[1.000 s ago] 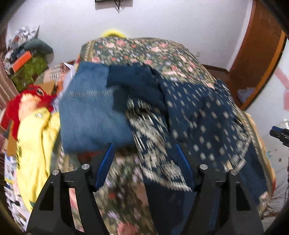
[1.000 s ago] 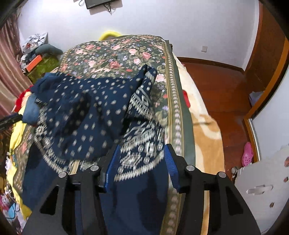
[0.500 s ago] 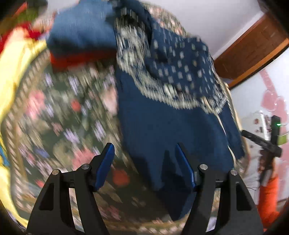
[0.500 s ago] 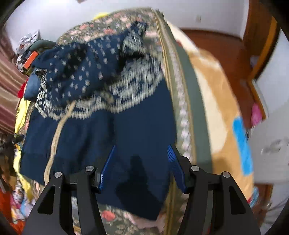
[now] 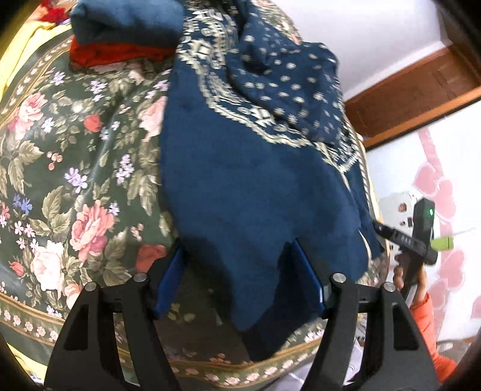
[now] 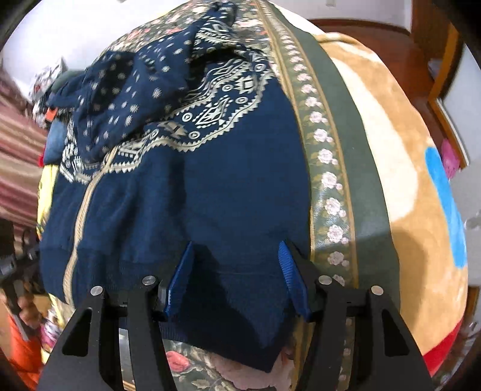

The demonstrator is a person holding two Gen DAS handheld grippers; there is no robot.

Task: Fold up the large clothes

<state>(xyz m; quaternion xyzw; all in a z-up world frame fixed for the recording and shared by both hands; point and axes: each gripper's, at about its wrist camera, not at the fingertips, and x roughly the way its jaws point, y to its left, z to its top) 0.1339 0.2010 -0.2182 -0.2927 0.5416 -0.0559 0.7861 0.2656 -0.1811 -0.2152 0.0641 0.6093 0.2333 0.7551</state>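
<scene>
Here the left hand-held gripper (image 5: 237, 270) tilts steeply down over the near edge of the bed, its blue pads (image 5: 170, 278) standing apart on either side of the left corner of the sweater's hem; cloth lies between them, but whether the pads press on it cannot be told. The sweater (image 5: 255, 186), dark blue with a cream patterned band across the chest, lies on the flowered bedspread (image 5: 69, 186) with its long axis running from the hem at the near edge away toward the head of the bed, where its dotted upper part and sleeves are bunched in a heap. Beyond it, to the far left, a folded pair of jeans (image 5: 126, 21) rests on something red. In the right wrist view a cream strip (image 6: 82, 210) runs lengthwise down the sweater's front, from the patterned band to the hem. The right hand-held gripper (image 6: 237, 278) also points steeply down, its jaws apart over the ribbed hem near the right corner, cloth between the pads, with contact unclear. Just right of the sweater runs the bedspread's green border (image 6: 354, 156), and beyond that a tan blanket (image 6: 399, 144).
</scene>
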